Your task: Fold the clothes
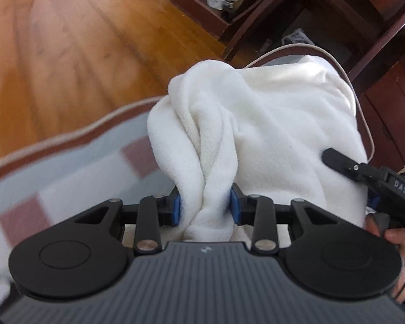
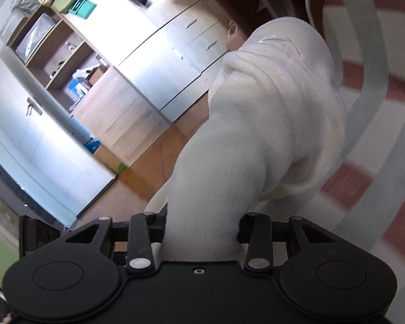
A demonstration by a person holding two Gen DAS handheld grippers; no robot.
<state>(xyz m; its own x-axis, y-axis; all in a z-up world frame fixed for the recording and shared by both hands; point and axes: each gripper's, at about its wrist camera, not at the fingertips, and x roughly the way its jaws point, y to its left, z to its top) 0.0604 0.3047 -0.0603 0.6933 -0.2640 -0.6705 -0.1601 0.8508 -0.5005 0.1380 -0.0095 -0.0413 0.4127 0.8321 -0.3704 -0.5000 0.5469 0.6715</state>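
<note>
White fleece garment (image 1: 270,124): bunched and lifted over the striped blanket (image 1: 75,172), hanging between both tools.
Left gripper (image 1: 205,209): blue pads pinched tight on a twisted fold of the fleece.
Right gripper (image 2: 201,229): jaws closed around a thick gathered bundle of the same garment.
Surroundings: wooden floor (image 1: 67,40) beyond the blanket's edge.

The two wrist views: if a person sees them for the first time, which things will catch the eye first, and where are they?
The thick white fleece garment fills the middle of both views, bunched and lifted above the grey bed cover with dull red squares. The left tongs pinch a twisted fold of it between blue pads, and the right tongs clamp another bunch. Behind lies a glossy orange-brown wooden floor.
</note>
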